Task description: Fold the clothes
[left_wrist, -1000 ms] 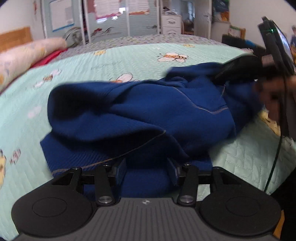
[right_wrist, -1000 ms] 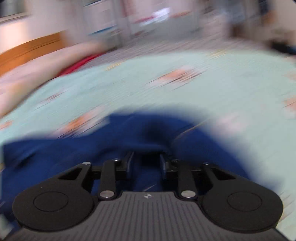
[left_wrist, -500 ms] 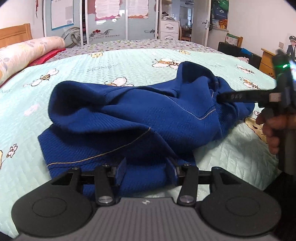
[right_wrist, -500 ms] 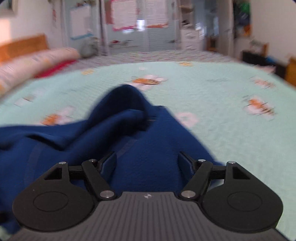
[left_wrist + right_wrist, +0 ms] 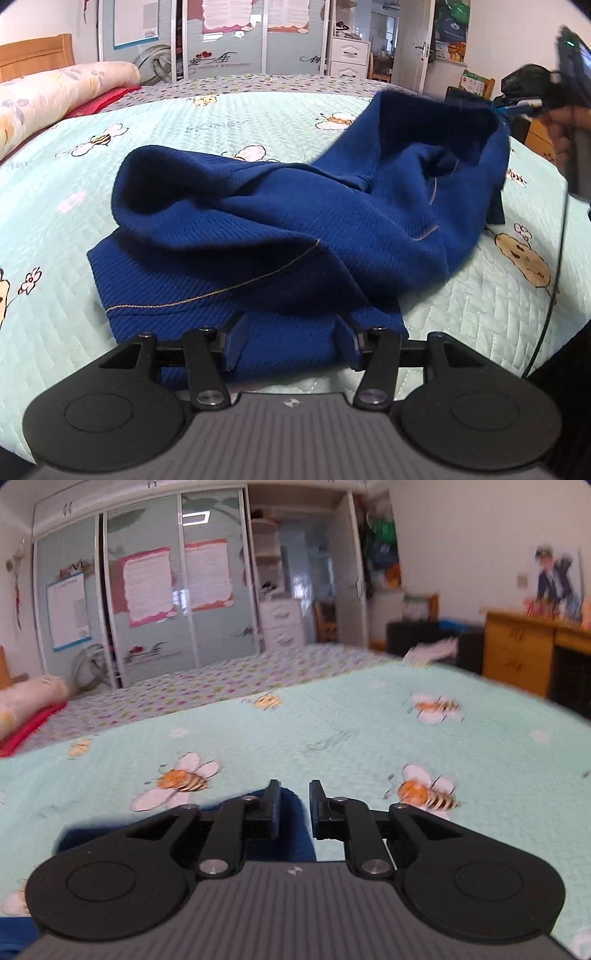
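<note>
A dark blue knit garment [image 5: 295,229] lies crumpled on the mint-green bee-print quilt [image 5: 184,122]. My left gripper [image 5: 291,341] is open at the near hem, with the fabric's edge lying between its fingers. At the far right, my right gripper [image 5: 517,105] holds up a raised corner of the garment above the bed. In the right wrist view that gripper [image 5: 295,808] is shut on a fold of blue cloth [image 5: 295,834], and the quilt [image 5: 332,738] stretches beyond it.
A long floral pillow [image 5: 55,96] lies at the far left by a wooden headboard. A person's hand [image 5: 561,140] and a black cable [image 5: 554,277] hang at the bed's right edge. A sliding wardrobe [image 5: 147,609] and a wooden cabinet [image 5: 517,650] stand beyond the bed.
My right gripper went from wide open to shut on the garment's right edge and lifted it up off the bed. The left gripper stayed at the near hem.
</note>
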Motion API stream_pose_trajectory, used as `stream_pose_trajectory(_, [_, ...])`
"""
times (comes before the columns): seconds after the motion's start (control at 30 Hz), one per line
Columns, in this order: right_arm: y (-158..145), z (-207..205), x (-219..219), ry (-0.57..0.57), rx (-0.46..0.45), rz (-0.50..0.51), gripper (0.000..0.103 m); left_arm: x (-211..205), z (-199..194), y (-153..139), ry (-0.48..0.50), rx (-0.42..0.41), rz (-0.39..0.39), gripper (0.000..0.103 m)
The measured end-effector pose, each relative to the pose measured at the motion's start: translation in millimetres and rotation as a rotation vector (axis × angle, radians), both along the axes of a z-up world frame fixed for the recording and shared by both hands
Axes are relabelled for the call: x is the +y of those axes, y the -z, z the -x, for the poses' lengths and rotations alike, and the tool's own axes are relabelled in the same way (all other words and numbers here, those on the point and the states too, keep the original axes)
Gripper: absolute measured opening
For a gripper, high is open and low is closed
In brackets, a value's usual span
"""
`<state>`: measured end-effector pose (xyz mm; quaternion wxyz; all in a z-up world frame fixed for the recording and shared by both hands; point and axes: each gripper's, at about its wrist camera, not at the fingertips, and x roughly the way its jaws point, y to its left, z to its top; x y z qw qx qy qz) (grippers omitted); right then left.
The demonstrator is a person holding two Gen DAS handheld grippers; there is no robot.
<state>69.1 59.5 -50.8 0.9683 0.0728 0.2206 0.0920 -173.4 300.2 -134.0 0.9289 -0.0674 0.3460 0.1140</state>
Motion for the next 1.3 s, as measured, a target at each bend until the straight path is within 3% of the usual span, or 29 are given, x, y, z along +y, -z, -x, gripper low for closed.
stream_pose_trajectory(0.03, [4, 8, 0, -0.027, 0.014, -0.012, 0.053, 1, 1, 0, -0.003, -0.002, 0.005, 0.055])
stream_pose_trajectory(0.07, [16, 24, 6, -0.060, 0.014, 0.007, 0.058, 0, 0, 1, -0.004, -0.001, 0.006, 0.056])
stream_pose_trajectory(0.17, [52, 72, 22, -0.159, 0.015, 0.062, 0.061, -5, -1, 1, 0.012, -0.002, 0.004, 0.056])
stream_pose_trajectory(0.27, [97, 110, 44, -0.268, 0.090, 0.116, 0.061, -10, -2, 1, 0.033, -0.003, 0.006, 0.059])
stream_pose_trajectory(0.4, [120, 134, 72, -0.268, -0.001, 0.279, 0.069, -16, -9, 4, 0.031, -0.001, 0.010, 0.066])
stream_pose_trajectory(0.47, [120, 125, 68, -0.245, 0.028, 0.236, 0.075, -18, -15, 7, 0.014, -0.002, 0.010, 0.073])
stream_pose_trajectory(0.57, [123, 118, 57, -0.247, 0.056, 0.159, 0.075, -24, -23, 12, -0.010, 0.001, -0.051, 0.073])
stream_pose_trajectory(0.6, [124, 118, 55, -0.250, 0.060, 0.144, 0.075, -27, -25, 13, -0.013, -0.001, -0.079, 0.069])
stream_pose_trajectory(0.63, [125, 119, 55, -0.252, 0.059, 0.145, 0.075, -30, -27, 13, -0.017, -0.003, -0.107, 0.053])
stream_pose_trajectory(0.67, [126, 120, 55, -0.254, 0.059, 0.144, 0.075, -27, -25, 9, -0.029, -0.013, -0.118, 0.023])
stream_pose_trajectory(0.7, [126, 121, 55, -0.254, 0.058, 0.141, 0.075, -23, -23, 4, -0.041, -0.024, -0.129, 0.013])
stream_pose_trajectory(0.93, [126, 124, 54, -0.263, 0.052, 0.132, 0.077, 34, 15, -76, -0.253, -0.238, -0.291, 0.012])
stream_pose_trajectory(1.03, [125, 123, 55, -0.272, 0.057, 0.125, 0.080, 46, 32, -107, -0.322, -0.307, -0.397, 0.011])
stream_pose_trajectory(1.13, [125, 122, 56, -0.272, 0.061, 0.132, 0.080, 59, 39, -108, -0.411, -0.292, -0.410, 0.012])
stream_pose_trajectory(1.2, [125, 122, 56, -0.272, 0.060, 0.134, 0.080, 70, 40, -94, -0.443, -0.226, -0.308, 0.017])
stream_pose_trajectory(1.27, [126, 123, 57, -0.272, 0.061, 0.133, 0.080, 71, 36, -69, -0.396, -0.133, -0.209, 0.035])
stream_pose_trajectory(1.3, [126, 123, 58, -0.272, 0.061, 0.131, 0.080, 67, 36, -56, -0.378, -0.094, -0.183, 0.039])
